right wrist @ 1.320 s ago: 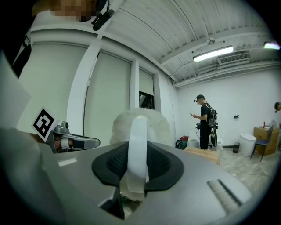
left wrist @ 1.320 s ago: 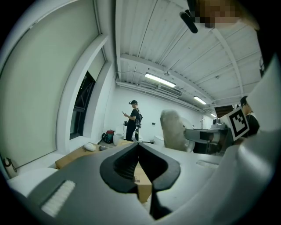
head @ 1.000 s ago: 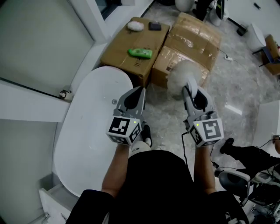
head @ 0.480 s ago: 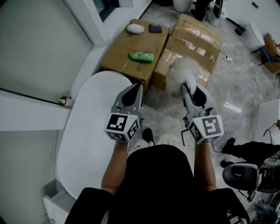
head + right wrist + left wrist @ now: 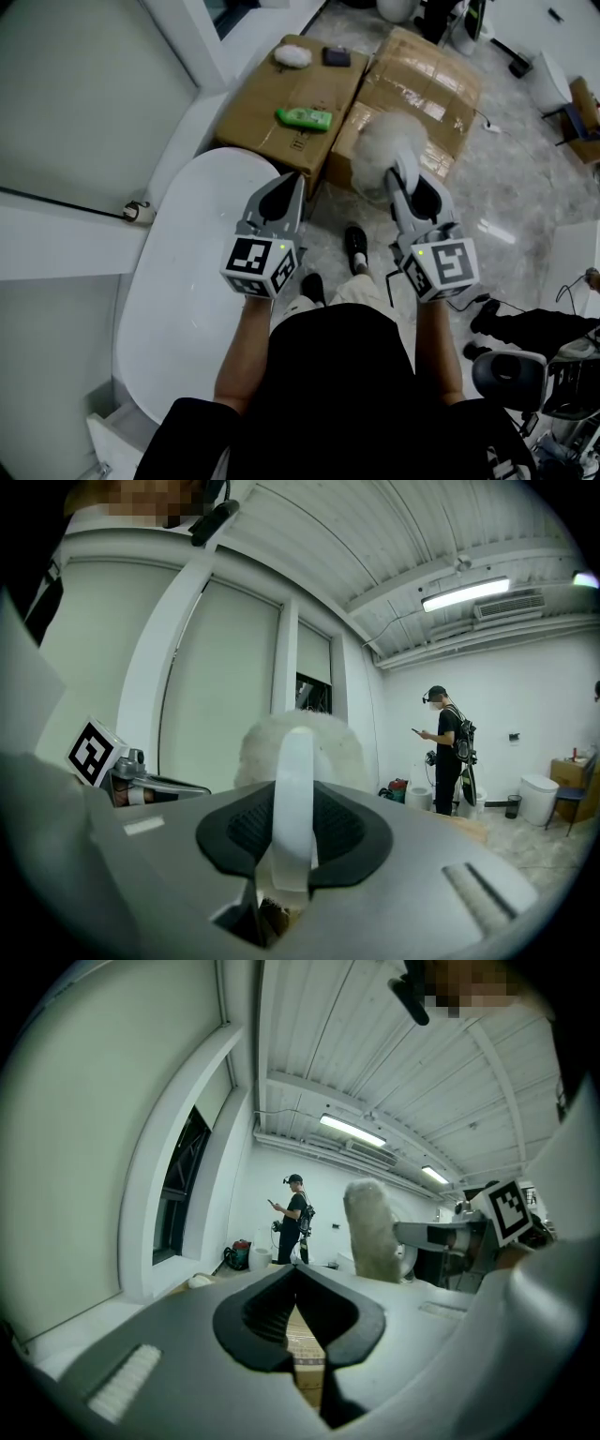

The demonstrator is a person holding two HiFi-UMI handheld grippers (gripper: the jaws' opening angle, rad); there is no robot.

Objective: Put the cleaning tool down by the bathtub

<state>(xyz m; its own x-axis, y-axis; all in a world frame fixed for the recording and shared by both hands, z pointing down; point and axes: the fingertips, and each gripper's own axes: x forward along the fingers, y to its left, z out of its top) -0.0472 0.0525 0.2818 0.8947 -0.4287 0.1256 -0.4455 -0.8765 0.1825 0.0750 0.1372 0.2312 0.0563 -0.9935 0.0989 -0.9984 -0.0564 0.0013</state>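
We carry cleaning tool (image 5: 382, 148) in right tongs (image 5: 401, 174), clamped on thin white handle; fluffy head out front, in air right of bathtub (image 5: 178, 281), near cardboard boxes (image 5: 281, 89). Left tongs (image 5: 297, 180) closed, empty. We judge tool light, head soft, handle stiff but slick; handle best hold

White cleaning tool (image 5: 384, 150) — green bottle (image 5: 304, 117), perhaps

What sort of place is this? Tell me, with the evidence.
Likely a test or storage room staged as a bathroom, not a home: a white bathtub stands beside cardboard boxes on a marble-look floor.
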